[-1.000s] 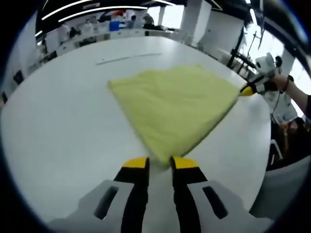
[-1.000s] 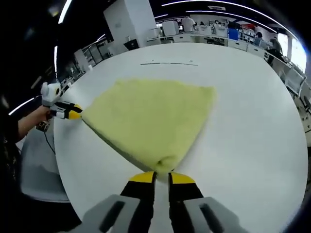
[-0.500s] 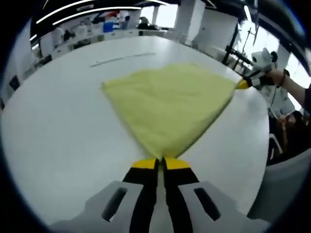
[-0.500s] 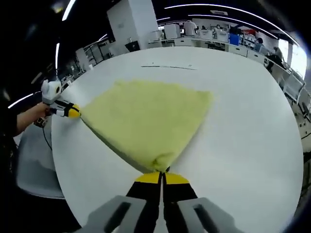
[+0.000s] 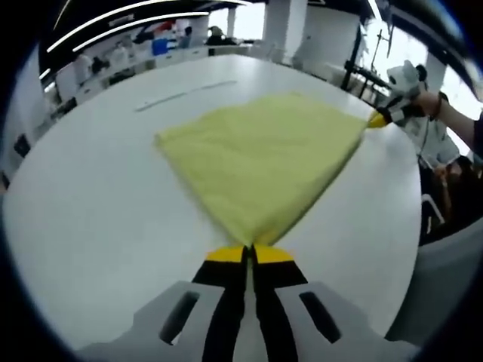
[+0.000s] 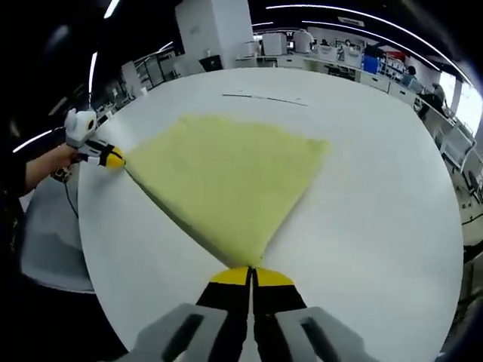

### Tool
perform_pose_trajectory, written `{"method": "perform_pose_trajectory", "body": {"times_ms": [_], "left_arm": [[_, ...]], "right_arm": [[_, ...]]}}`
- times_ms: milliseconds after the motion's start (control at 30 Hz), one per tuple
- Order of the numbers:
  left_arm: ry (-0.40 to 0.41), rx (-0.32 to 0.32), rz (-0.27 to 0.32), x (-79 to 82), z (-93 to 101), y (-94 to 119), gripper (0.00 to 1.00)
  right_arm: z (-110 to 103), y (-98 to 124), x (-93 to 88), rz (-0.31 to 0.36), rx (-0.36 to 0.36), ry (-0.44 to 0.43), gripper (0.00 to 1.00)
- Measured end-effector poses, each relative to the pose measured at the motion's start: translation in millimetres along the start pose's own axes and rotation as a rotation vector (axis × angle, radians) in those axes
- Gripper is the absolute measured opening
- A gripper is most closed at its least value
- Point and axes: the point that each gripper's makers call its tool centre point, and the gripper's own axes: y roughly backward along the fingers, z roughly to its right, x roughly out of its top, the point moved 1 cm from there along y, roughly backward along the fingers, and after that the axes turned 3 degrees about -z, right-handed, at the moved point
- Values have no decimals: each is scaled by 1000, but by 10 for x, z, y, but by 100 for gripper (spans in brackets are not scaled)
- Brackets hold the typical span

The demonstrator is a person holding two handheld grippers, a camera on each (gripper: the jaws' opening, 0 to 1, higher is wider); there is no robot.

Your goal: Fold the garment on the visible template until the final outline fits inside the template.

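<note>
White tabletop (image 5: 83, 226) takes up most of both views, with an open-plan office blurred out behind it: desks, pillars and ceiling light strips can be picked out, but nothing back there is sharp enough to name properly. A yellow garment (image 5: 264, 158) is laid out flat near the middle of the table, stretched between the two grippers at neighbouring corners so it reads as a wedge shape in each view. In the left gripper view, the left gripper (image 5: 250, 253) is seen with its yellow-tipped jaws pressed together on the near corner of the cloth, and the right gripper (image 5: 381, 118) is spotted at the far right corner, held by a hand; how its jaws stand can't be made out from there, way too small. In the right gripper view the right gripper (image 6: 250, 275) has its jaws pinched shut on its own corner of the garment (image 6: 226, 173), with the left gripper (image 6: 112, 159) tiny at the far left corner. A thin dark line (image 6: 264, 99) is marked on the table beyond the cloth; whether that's part of the template can't be told.
</note>
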Motion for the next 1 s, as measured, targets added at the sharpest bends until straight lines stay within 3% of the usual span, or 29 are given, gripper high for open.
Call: {"method": "perform_pose_trajectory", "body": {"times_ms": [767,933,1000], "left_arm": [[-34,4,-28,-220,89,190,0],[-2,-7,-12,-234,107,174,0],[10,-8,-4,-233,100,182,1]], "right_arm": [[-222,38,-208,-24,6,9,0],[-220,43,-205,-16,-5,-8,0],[-228,46,-200,-9,-5,-73,0]]}}
